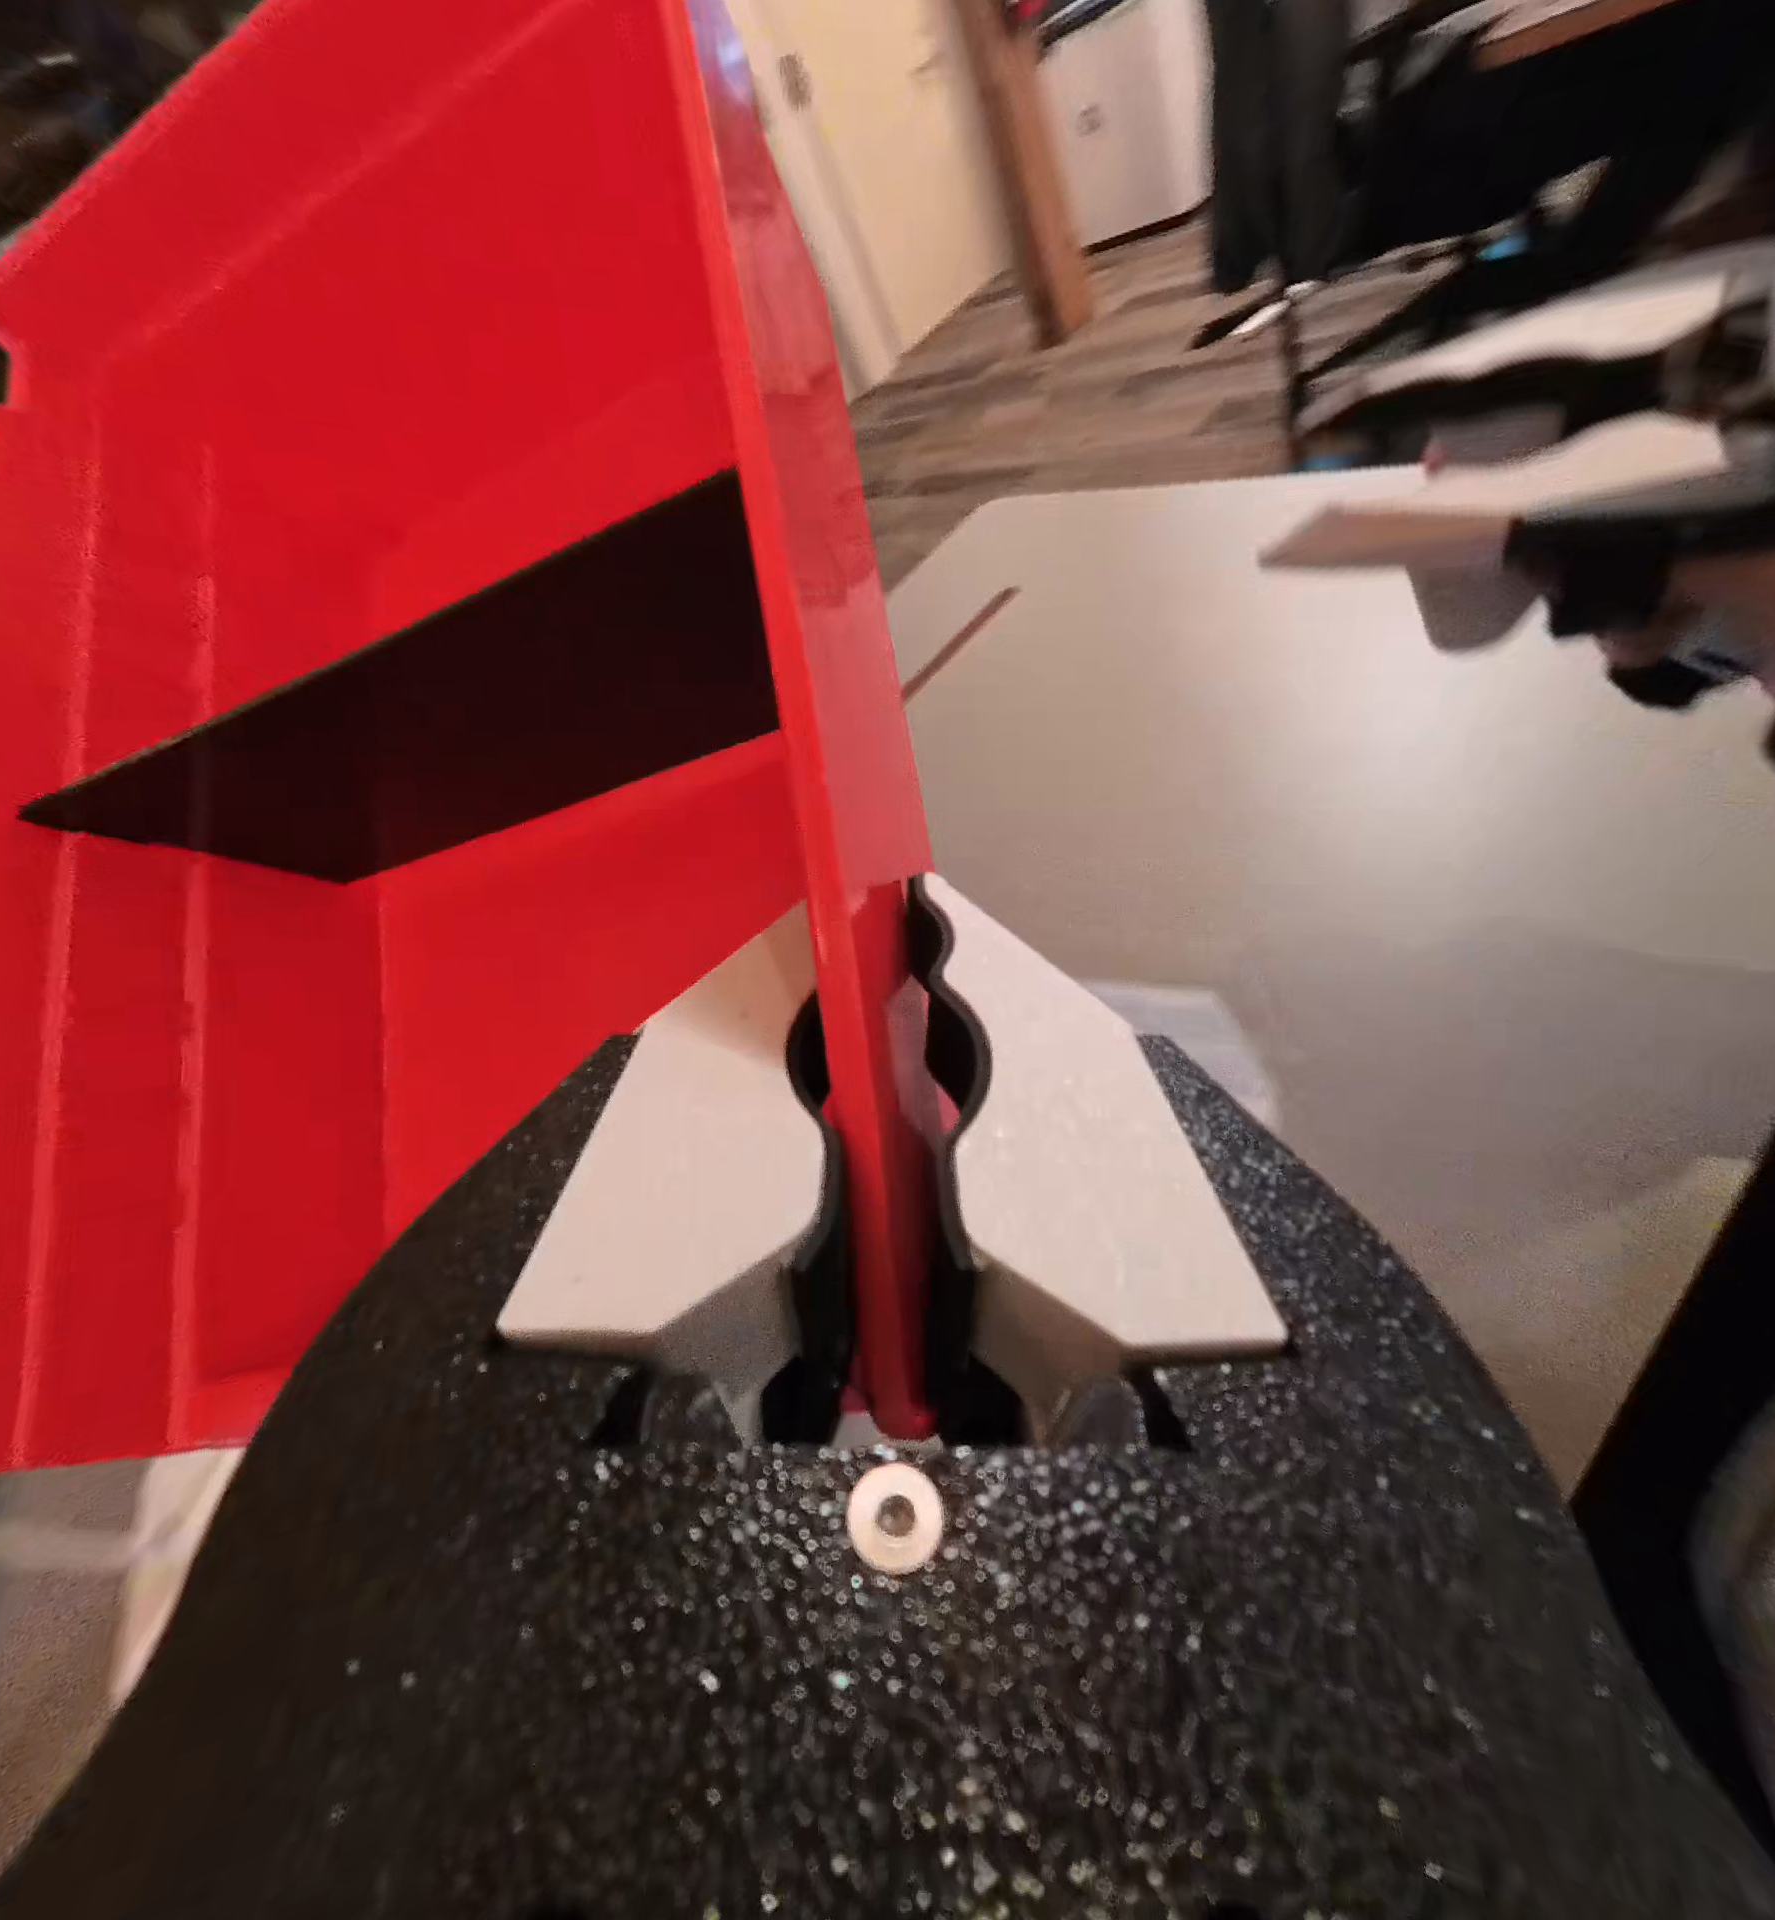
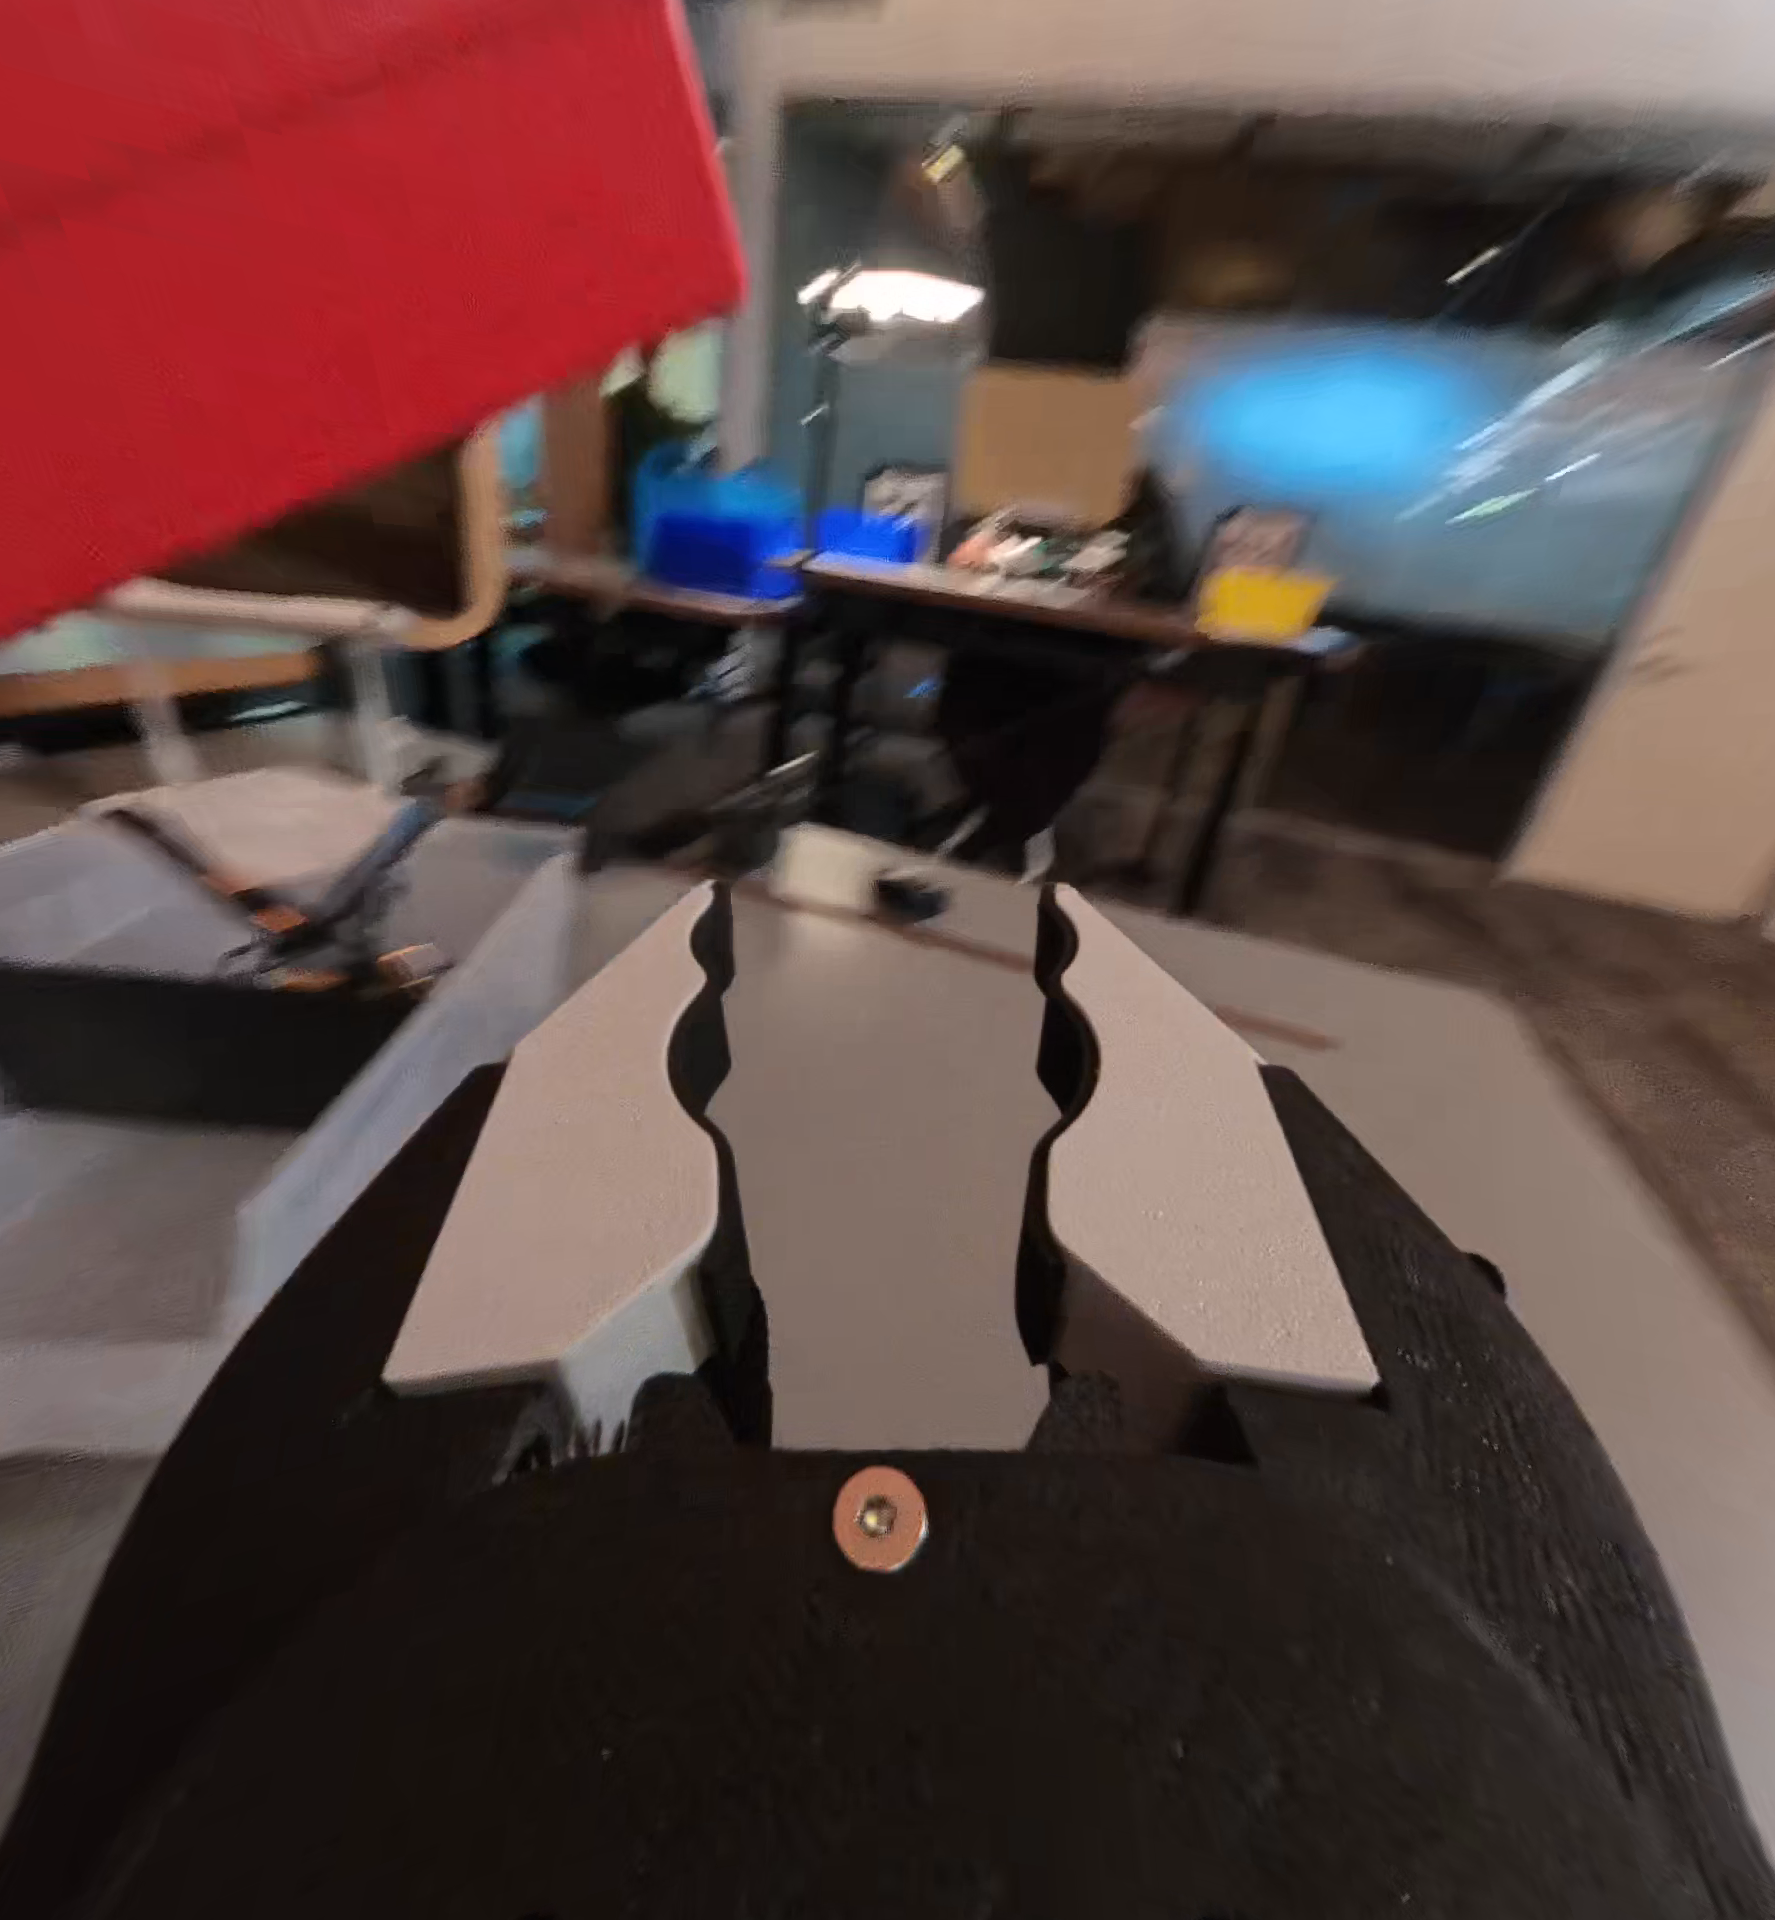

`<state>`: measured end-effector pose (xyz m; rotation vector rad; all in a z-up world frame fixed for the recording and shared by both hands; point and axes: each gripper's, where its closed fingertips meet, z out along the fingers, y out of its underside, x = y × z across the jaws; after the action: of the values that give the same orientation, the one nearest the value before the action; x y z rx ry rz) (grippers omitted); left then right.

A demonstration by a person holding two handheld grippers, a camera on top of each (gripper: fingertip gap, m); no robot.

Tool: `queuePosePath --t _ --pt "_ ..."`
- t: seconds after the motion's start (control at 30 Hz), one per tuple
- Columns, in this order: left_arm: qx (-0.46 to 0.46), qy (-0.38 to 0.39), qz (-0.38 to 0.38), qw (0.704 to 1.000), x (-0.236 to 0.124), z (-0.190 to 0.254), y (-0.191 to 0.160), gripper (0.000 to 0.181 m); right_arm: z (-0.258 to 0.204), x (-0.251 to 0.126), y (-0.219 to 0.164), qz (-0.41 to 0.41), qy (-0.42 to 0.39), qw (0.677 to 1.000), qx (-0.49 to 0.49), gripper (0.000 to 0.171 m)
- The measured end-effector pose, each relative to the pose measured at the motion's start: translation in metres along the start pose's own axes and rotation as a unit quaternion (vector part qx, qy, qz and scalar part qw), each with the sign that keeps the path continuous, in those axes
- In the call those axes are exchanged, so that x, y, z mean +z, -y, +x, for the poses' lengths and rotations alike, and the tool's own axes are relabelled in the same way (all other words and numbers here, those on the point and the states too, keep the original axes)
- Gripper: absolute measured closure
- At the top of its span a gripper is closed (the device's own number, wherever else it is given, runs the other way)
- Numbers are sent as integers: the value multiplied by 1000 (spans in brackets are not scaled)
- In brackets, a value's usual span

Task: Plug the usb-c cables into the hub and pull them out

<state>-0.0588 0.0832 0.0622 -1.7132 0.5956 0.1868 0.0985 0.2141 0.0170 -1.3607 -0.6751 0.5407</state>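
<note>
My left gripper (image 1: pixel 867 914) is shut on the thin side wall of a red plastic bin (image 1: pixel 395 520) and holds it off the table, tilted. The bin fills the left of that view and shows its dark slot. It also shows in the right wrist view (image 2: pixel 291 260), up at the top left. My right gripper (image 2: pixel 885 896) is open and empty above the grey table (image 2: pixel 883 1143). It also shows in the left wrist view (image 1: pixel 1382 468), blurred, at the right. A small white box (image 2: pixel 826 868) and a small dark object (image 2: pixel 909 894) lie at the table's far edge, too blurred to identify.
A black tray (image 2: pixel 135 1039) with dark cables and orange parts sits at the left in the right wrist view. Beyond the table are carpet, desks with blue bins (image 2: pixel 717 530) and a yellow box (image 2: pixel 1262 603). Both views are motion blurred.
</note>
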Motion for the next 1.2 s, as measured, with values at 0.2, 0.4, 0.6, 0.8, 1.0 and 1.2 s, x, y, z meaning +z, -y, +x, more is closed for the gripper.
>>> queuePosePath --t 0.2,0.4,0.6,0.8,1.0,1.2 --pt "28 -181 1 983 99 117 41 175 152 -92 56 80 -197 976 -44 121" --pt "42 -281 -70 956 180 219 21 175 214 -135 50 67 -262 962 -29 123" --pt "34 -283 -126 950 229 268 -13 174 229 -144 35 44 -268 962 -16 124" --pt "79 -209 -116 968 246 272 -33 166 209 -115 11 7 -236 972 17 111" --pt "106 -78 6 991 148 187 -6 104 159 -87 -23 -45 -255 966 4 60" --pt "66 162 -78 981 34 37 -83 72 91 -58 -91 -130 -228 963 56 36"
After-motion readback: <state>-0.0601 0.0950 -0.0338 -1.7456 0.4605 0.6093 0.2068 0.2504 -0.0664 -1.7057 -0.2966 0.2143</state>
